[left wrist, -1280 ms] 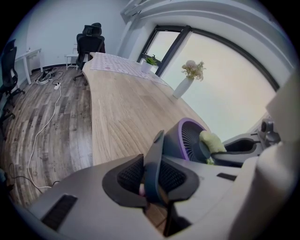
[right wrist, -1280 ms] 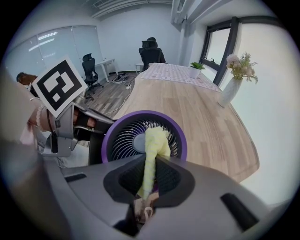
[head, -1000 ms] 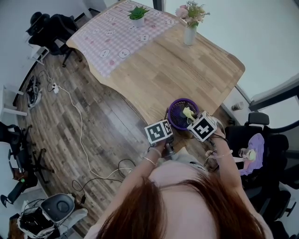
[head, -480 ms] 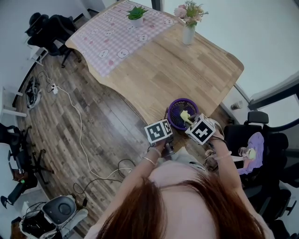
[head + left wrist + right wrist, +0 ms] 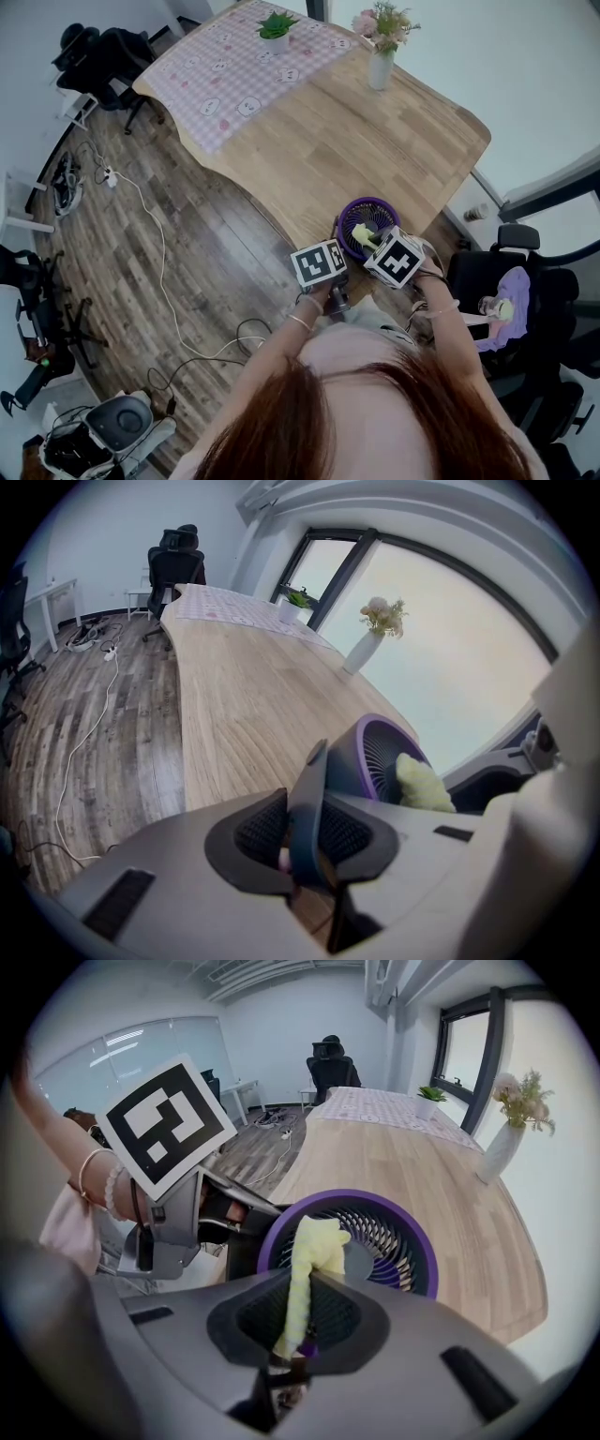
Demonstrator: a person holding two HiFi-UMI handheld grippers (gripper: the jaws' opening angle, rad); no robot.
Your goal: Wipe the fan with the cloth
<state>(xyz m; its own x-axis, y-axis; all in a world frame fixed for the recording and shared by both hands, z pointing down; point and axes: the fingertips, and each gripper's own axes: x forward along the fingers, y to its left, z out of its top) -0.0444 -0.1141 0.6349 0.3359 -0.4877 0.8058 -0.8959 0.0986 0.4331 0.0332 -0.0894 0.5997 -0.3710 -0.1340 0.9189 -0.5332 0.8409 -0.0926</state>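
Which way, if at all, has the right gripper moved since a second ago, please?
Yes: the right gripper, holding the cloth, has slid left across the purple fan, toward its left rim.

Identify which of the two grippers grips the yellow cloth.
The right gripper: its jaws pinch the yellow cloth at the purple fan. The left gripper instead clamps a dark flat part beside the fan.

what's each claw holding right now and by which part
The left claw grips the purple fan by a thin dark flat part. The right claw pinches the yellow cloth by one end, its free end against the fan's grille.
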